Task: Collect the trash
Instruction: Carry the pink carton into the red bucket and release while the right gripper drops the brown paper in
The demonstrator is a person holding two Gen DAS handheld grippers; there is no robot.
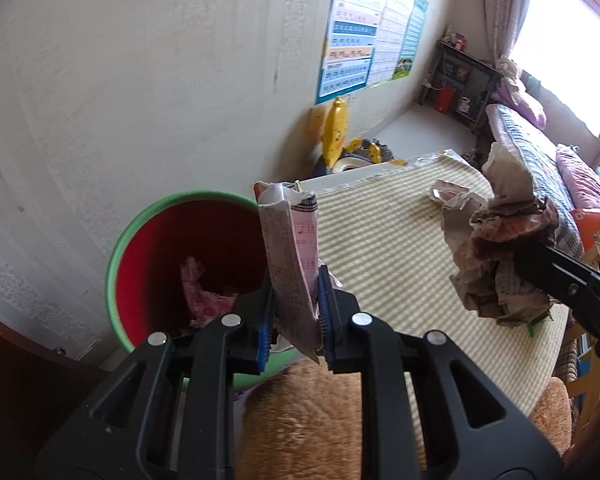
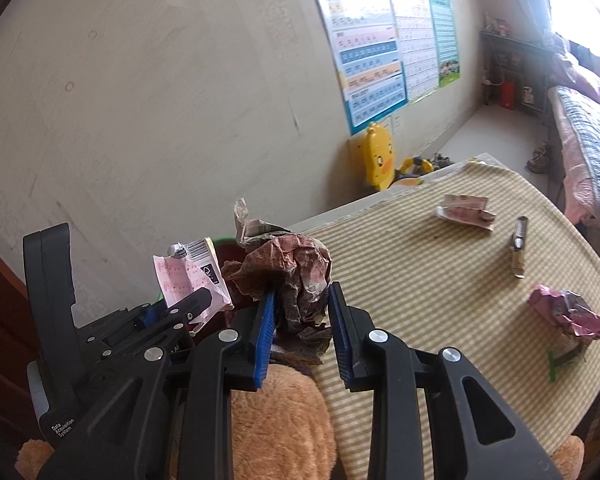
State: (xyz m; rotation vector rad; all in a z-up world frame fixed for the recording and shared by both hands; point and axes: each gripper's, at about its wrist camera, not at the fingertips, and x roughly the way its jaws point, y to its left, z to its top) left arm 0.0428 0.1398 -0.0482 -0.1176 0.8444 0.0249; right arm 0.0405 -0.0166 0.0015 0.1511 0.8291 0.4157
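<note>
My left gripper is shut on a flattened pink-and-white carton, held at the near right rim of a red bin with a green rim. Pink trash lies inside the bin. My right gripper is shut on a crumpled brownish paper wad, just right of the left gripper and its carton. In the left wrist view that wad hangs over the striped table. On the table lie a torn pink wrapper, a small dark stick wrapper and a crumpled magenta wrapper.
A round table with a green-striped cloth fills the right side. A fuzzy orange cushion lies below both grippers. A yellow duck toy stands against the wall with posters. A bed runs along the far right.
</note>
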